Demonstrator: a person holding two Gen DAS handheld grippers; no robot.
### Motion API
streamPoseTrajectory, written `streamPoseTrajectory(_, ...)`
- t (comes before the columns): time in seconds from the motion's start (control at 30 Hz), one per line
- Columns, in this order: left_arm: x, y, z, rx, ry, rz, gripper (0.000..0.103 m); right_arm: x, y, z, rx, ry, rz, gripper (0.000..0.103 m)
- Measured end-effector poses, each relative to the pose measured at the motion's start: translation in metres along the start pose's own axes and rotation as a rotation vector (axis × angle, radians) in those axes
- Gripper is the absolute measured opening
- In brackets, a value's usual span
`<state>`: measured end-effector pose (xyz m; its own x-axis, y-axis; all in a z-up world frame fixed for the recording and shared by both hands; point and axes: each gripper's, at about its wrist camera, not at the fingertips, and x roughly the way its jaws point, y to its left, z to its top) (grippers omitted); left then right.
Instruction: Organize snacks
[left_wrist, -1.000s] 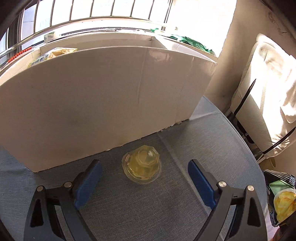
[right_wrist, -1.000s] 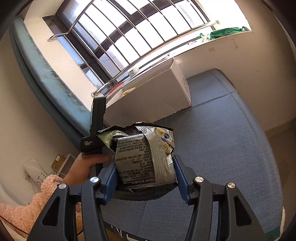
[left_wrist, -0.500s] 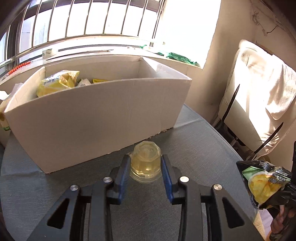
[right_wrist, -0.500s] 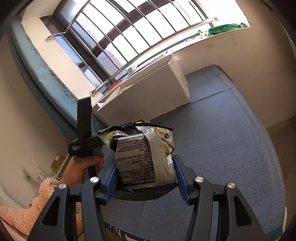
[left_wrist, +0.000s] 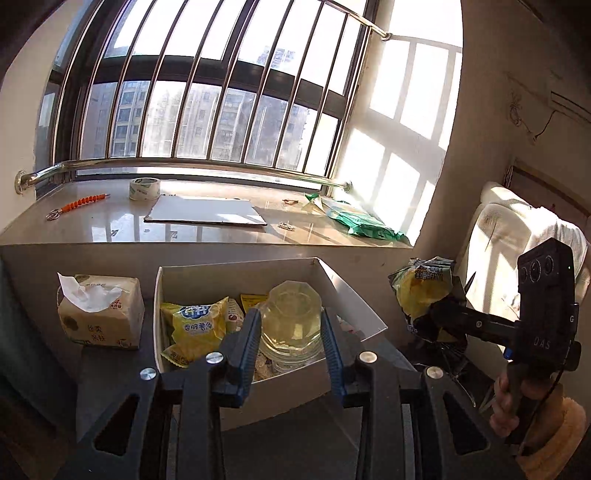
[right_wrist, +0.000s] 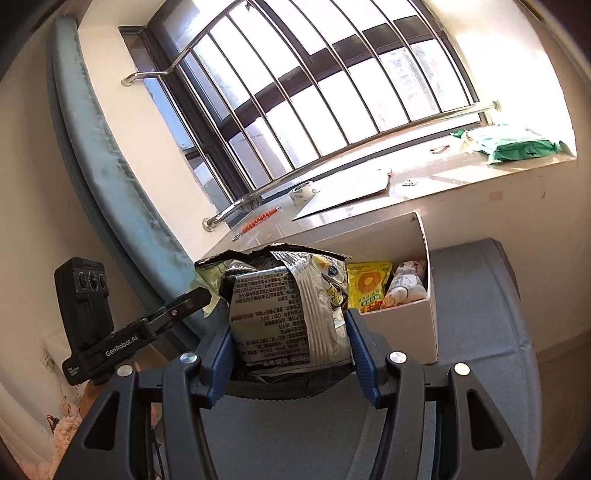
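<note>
My left gripper (left_wrist: 290, 332) is shut on a clear jelly cup (left_wrist: 291, 317) with yellow filling and holds it in the air over the near side of the white cardboard box (left_wrist: 354, 302). The box holds several snack packets, among them a yellow one (left_wrist: 195, 325). My right gripper (right_wrist: 290, 339) is shut on a silver and yellow chip bag (right_wrist: 284, 306), held up in front of the box (right_wrist: 417, 332). The right gripper with its bag also shows in the left wrist view (left_wrist: 424, 295), right of the box.
A tissue pack (left_wrist: 99, 310) stands left of the box. The box sits on a grey-blue cushioned surface (right_wrist: 480, 332) under a windowsill (left_wrist: 110, 225) with a tape roll (left_wrist: 144, 189), a flat card (left_wrist: 207, 214) and a green packet (left_wrist: 365, 221). A white chair (left_wrist: 517, 236) stands at the right.
My left gripper closed on the jelly cup and lifted it from the cushion to above the box. My right gripper kept its bag and moved closer to the box.
</note>
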<state>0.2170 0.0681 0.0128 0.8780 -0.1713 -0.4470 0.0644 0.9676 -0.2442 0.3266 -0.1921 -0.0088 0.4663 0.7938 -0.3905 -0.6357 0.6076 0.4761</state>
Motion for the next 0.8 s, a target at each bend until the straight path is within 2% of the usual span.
streamPoseTrajectory(0.13,0.026,0.013,0.017,0.013,0.024,0.074,0.037,0.053,-0.013,0.034,0.014,0.062,-0.062,0.06)
streamPoseTrajectory(0.23,0.046,0.022,0.022,0.018,0.05,0.09,0.037,0.086,-0.019,0.046,-0.007,0.129,-0.109,0.06)
streamPoseTrajectory(0.3,0.061,0.026,0.021,0.037,0.107,0.09,0.038,0.101,-0.021,0.05,-0.032,0.153,-0.147,0.061)
streamPoseTrajectory(0.33,0.068,0.028,0.02,0.04,0.13,0.108,0.051,0.109,-0.022,0.051,-0.039,0.172,-0.16,0.064)
streamPoseTrajectory(0.37,0.07,0.029,0.018,0.04,0.138,0.142,0.065,0.113,-0.023,0.051,-0.048,0.185,-0.19,0.074)
streamPoseTrajectory(0.4,0.068,0.03,0.015,0.038,0.125,0.162,0.099,0.114,-0.024,0.05,-0.052,0.18,-0.241,0.094)
streamPoseTrajectory(0.43,0.063,0.032,0.012,0.035,0.094,0.173,0.103,0.112,-0.026,0.05,-0.049,0.166,-0.282,0.103)
streamPoseTrajectory(0.57,0.047,0.035,0.007,0.015,0.039,0.179,0.103,0.101,-0.033,0.046,-0.041,0.143,-0.346,0.103)
streamPoseTrajectory(0.6,0.042,0.034,0.007,0.018,0.023,0.204,0.103,0.099,-0.032,0.045,-0.052,0.137,-0.37,0.103)
streamPoseTrajectory(0.73,0.011,0.016,0.008,0.079,-0.105,0.385,0.103,0.073,-0.019,0.045,-0.089,0.043,-0.442,0.103)
streamPoseTrajectory(0.8,-0.008,0.004,0.006,0.106,-0.163,0.419,0.103,0.058,-0.006,0.046,-0.107,-0.007,-0.446,0.103)
